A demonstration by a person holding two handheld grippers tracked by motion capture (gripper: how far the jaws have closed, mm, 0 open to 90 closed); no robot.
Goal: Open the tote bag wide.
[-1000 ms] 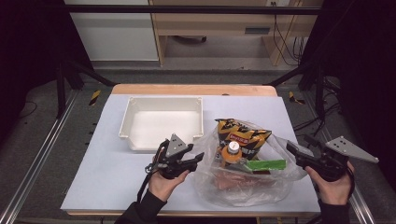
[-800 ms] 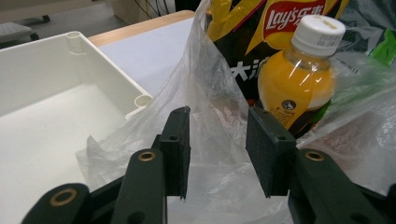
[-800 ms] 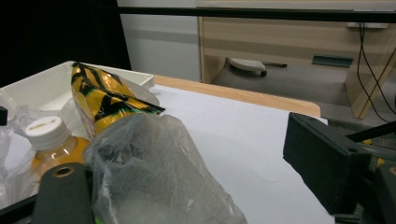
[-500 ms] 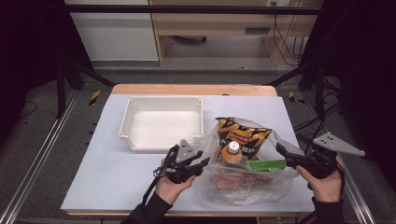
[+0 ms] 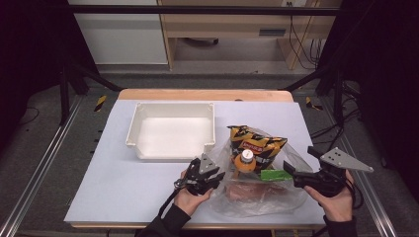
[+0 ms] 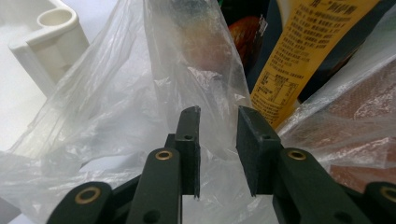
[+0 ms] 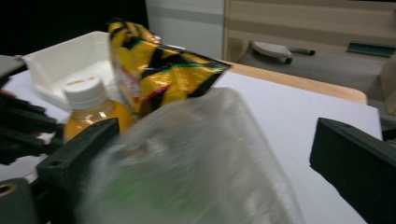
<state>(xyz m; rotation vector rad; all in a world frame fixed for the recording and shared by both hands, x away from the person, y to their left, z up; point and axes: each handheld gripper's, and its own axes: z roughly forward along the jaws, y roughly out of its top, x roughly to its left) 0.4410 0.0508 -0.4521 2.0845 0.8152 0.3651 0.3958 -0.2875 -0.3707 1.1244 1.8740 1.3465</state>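
The left gripper (image 6: 218,116), jaws just closing, straddles a fold of the clear plastic bag (image 6: 187,70) without pinching it. The right gripper (image 5: 296,170) gapes wide at the bag's right edge.

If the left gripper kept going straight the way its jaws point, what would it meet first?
Most likely the clear plastic bag: a fold of its film already stands between the left gripper jaws, which have just been closing. The yellow snack packet lies behind it, though depth is hard to judge.

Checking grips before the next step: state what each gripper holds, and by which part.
Nothing is gripped yet. The left gripper has a fold of the clear plastic bag between unclosed jaws; the right gripper is open at the bag's right edge.
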